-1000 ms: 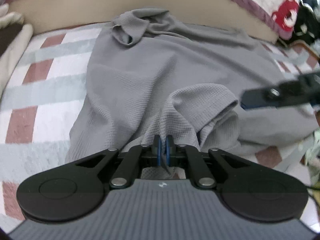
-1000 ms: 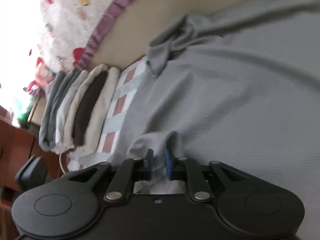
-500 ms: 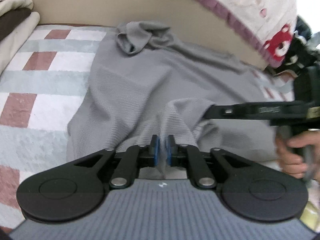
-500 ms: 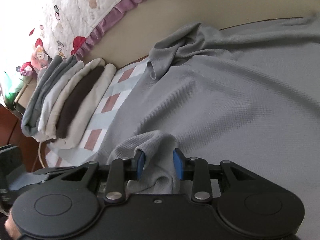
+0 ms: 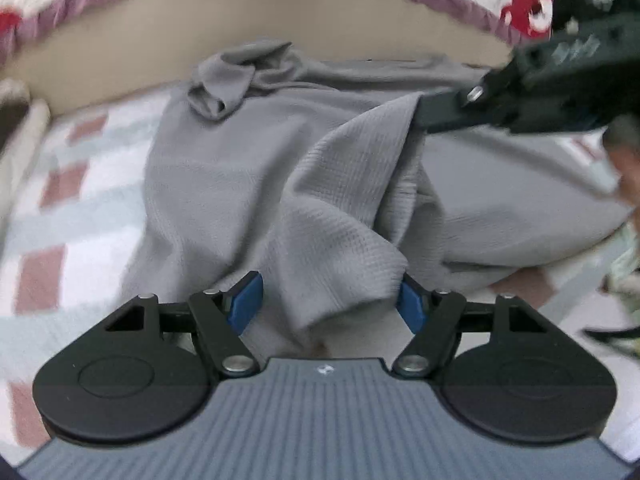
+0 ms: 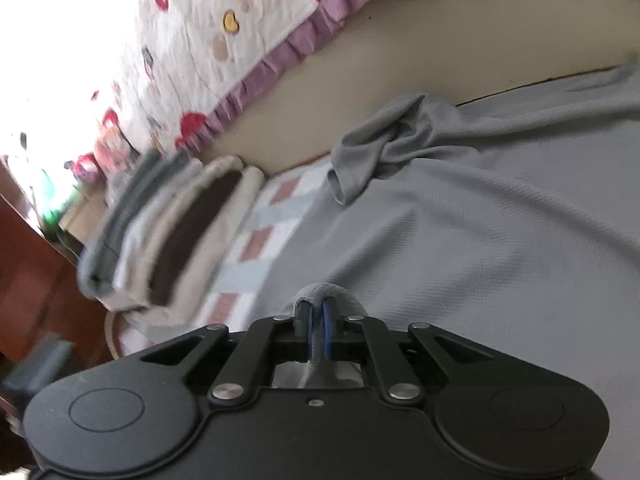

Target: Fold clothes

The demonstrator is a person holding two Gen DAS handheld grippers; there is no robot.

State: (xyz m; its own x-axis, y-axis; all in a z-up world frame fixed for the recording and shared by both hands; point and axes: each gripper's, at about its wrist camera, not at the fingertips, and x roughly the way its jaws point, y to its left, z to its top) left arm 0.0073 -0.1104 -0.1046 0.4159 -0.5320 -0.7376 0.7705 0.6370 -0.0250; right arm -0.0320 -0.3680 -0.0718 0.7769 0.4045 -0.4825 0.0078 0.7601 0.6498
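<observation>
Since a second ago the left gripper has let go: its jaws are opening, a fold of the grey shirt loose between them. Right gripper now pinches a shirt fold. Shirt lies spread on the checked sheet, folded stack beside.

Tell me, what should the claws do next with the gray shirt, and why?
Probably the right claw should lift its pinched bit of the gray shirt and carry it over the flat part. Its jaws are shut on a fold of cloth, while the left claw is opening, with the cloth lying loose between its blue pads, so only the right one can pull the fold along.
</observation>
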